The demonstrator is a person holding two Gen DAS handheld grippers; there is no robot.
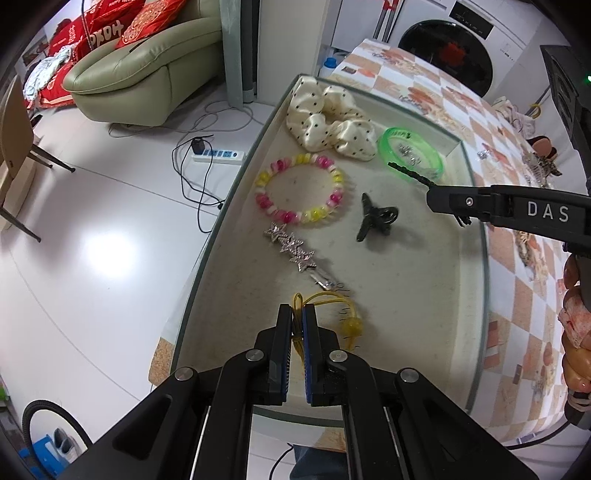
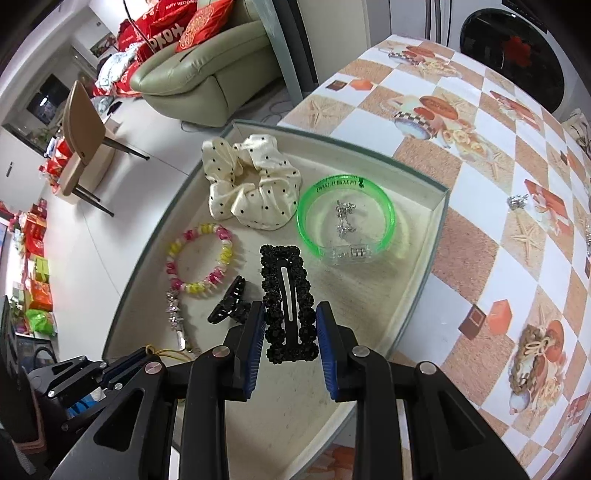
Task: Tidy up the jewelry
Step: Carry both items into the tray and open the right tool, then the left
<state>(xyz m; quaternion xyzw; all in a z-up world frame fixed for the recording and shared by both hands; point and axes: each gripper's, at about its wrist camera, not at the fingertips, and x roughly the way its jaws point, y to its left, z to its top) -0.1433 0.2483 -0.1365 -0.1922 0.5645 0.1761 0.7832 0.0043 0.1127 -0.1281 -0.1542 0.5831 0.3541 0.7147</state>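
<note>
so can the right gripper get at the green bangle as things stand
Probably not yet. The right gripper has its jaws around the black beaded hair clip, so it is occupied. The green bangle lies unobstructed just beyond in the tray.

Left gripper (image 1: 297, 321) pinches nearly closed on a yellow hair tie (image 1: 334, 312); right gripper (image 2: 290, 325) apparently clamps a black beaded hair clip (image 2: 288, 302).

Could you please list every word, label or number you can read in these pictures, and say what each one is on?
"DAS": white letters on the right gripper arm.
Red cushions on the sofa: white lettering, too distorted to read.
Green bangle: dark print along its rim, too small to read.
Washing machine panel: markings too small.
</note>
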